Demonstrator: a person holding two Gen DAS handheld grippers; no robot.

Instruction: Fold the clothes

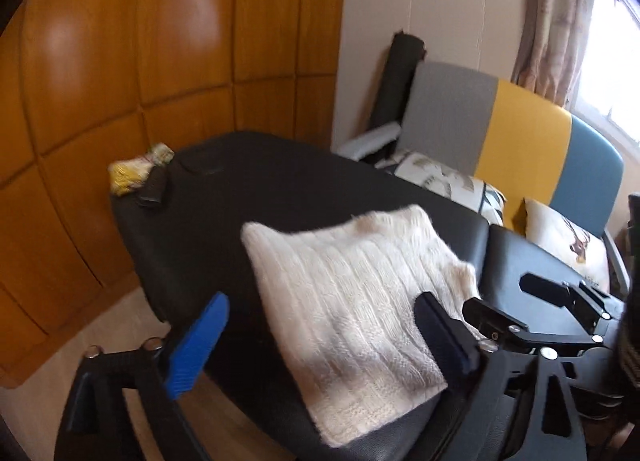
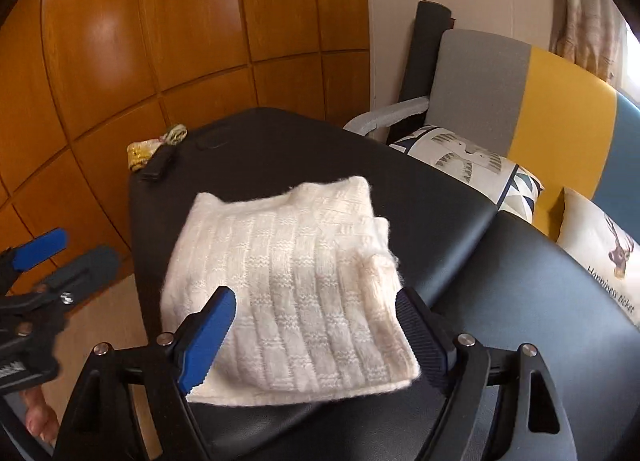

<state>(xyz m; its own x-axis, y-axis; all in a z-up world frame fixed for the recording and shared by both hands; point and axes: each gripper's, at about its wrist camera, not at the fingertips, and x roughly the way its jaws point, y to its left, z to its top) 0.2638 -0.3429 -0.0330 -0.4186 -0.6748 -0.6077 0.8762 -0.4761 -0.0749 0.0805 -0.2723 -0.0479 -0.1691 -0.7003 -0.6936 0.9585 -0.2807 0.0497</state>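
Two grippers, left gripper [image 1: 320, 335] and right gripper [image 2: 316, 335], hang wide and empty above the folded white sweater [image 2: 288, 293] near the black table's [image 2: 460, 197] front edge, right nearer.

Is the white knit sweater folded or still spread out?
Folded. The white knit sweater lies as a compact, layered rectangle on the black table; neither gripper holds it.

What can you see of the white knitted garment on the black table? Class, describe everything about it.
The white knitted garment is cream, fuzzy, ribbed with cable-like bands. It lies folded into a thick, roughly square bundle, layered edges showing along one side, flat on the black padded table near its front edge. Only the table touches it; both grippers are open and off it.
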